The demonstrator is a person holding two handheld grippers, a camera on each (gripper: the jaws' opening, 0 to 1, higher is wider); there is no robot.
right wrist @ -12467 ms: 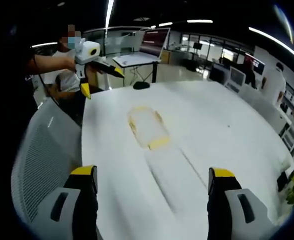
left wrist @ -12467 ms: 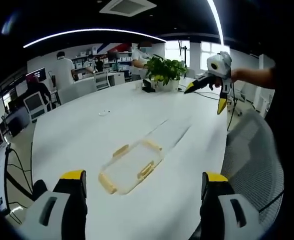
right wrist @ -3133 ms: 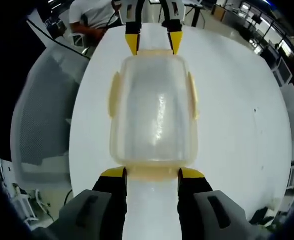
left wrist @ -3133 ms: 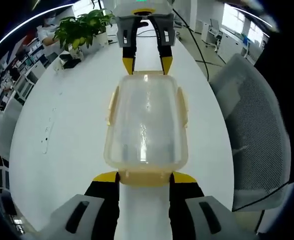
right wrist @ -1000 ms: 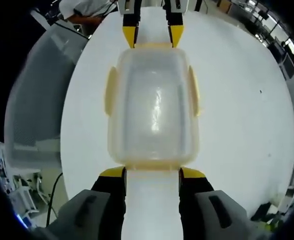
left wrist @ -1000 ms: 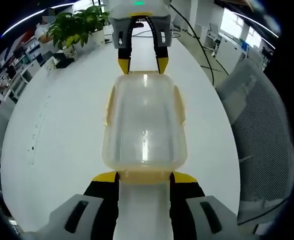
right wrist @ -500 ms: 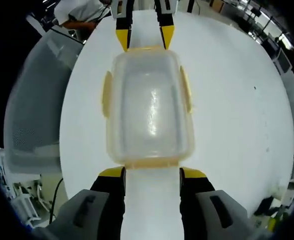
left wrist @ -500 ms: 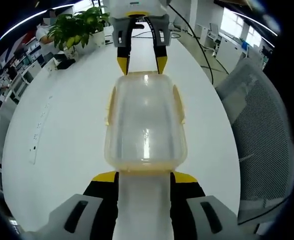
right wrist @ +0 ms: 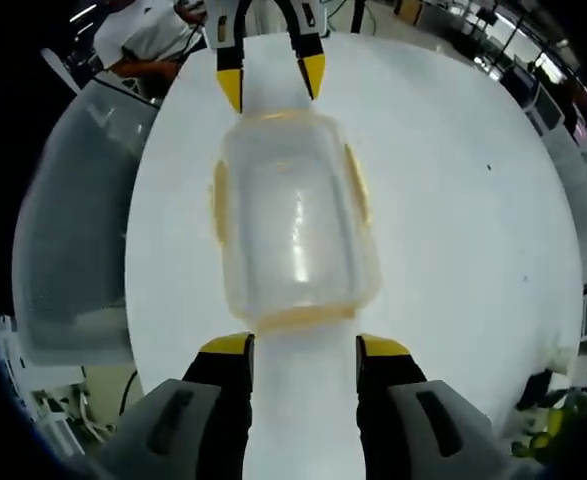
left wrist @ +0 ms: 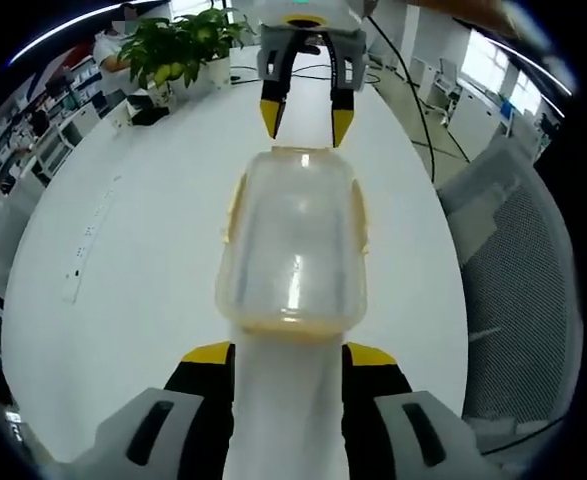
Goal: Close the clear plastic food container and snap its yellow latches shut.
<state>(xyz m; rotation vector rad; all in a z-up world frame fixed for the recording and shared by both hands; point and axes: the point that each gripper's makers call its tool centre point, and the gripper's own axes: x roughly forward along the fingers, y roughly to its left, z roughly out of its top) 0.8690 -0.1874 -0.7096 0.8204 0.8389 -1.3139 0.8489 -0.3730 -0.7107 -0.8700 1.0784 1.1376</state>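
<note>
The container [left wrist: 293, 240] sits closed on the white table [left wrist: 143, 250], lid down, lying lengthwise between my 2 grippers. In the left gripper view my left gripper [left wrist: 286, 352] has its jaws parted about as wide as the container's near end and gripping nothing; the yellow tips stand just short of the near latch [left wrist: 288, 322], and I cannot tell if they touch it. At the far end my right gripper [left wrist: 306, 118] points back at me, jaws apart, tips just off the far edge. The side latches [left wrist: 234, 212] lie flat against the walls. In the right gripper view my right gripper [right wrist: 303, 346] is likewise spread and empty, tips just before the near yellow latch [right wrist: 305, 317], with the left gripper [right wrist: 270, 79] at the container's [right wrist: 293, 225] far end. A plant [left wrist: 178, 45] stands at the far side of the table, and a mesh chair [left wrist: 518, 260] is beside it.
</note>
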